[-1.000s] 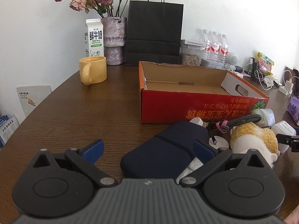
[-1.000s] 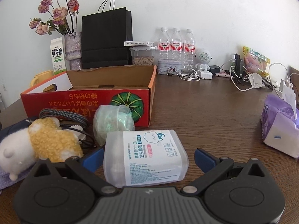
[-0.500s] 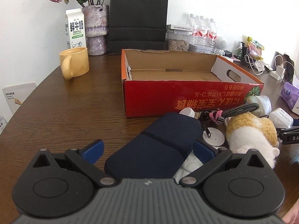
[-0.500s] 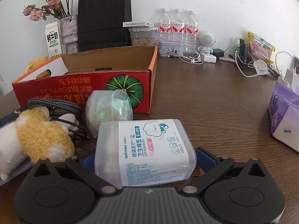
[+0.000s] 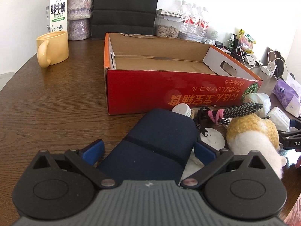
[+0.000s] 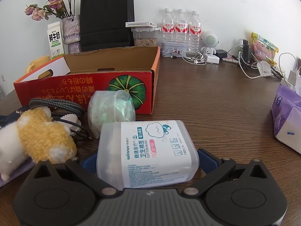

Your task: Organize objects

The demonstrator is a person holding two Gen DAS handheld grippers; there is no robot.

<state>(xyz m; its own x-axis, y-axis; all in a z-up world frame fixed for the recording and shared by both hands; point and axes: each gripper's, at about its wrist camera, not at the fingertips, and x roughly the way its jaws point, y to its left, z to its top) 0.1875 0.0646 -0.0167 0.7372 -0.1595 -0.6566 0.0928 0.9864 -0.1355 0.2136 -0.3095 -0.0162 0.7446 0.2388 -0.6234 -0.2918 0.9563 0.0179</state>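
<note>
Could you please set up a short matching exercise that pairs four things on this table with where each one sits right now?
Things:
1. navy pouch
2. cotton bud box
3. yellow mug
4. purple tissue pack

Places:
A. far right of the table
B. between the right claw's fingers
C. left of the red box
D. between the left claw's fingers

Pairs: 1-D, 2-B, 3-C, 4-A

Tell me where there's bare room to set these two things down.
The red box is bare inside. Open wood lies between the yellow mug and the box, and right of the box toward the purple tissue pack. Crowded: the box's front, with the plush toy, cable and green bag.
</note>
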